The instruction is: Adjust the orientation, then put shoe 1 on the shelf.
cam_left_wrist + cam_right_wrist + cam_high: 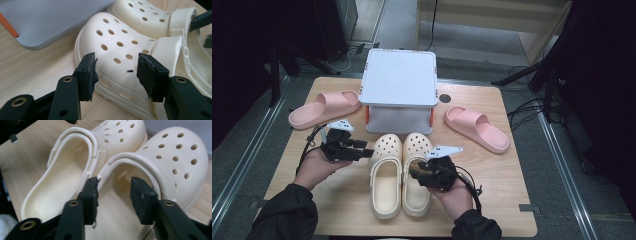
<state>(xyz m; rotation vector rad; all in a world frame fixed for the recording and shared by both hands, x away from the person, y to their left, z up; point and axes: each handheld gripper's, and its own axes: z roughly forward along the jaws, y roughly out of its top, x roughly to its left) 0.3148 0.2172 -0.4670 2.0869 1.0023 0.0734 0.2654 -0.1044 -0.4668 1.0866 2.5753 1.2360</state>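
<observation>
Two cream perforated clogs lie side by side mid-table, toes toward the far side: the left clog (385,180) and the right clog (417,150). My left gripper (364,148) points at the outer side of the left clog's toe (117,42). Its jaws stand open and the pads (90,72) touch nothing. My right gripper (414,175) hovers over the right clog's foot opening (120,182), jaws open, with one pad (91,192) close to the wall between the two clogs. The left clog (60,180) lies beside it. Nothing is held.
A white and grey lidded box (400,85) stands just beyond the clogs' toes. A pink slide (324,108) lies at the far left and another pink slide (477,128) at the far right. The wooden table (342,210) has bare room near its front corners.
</observation>
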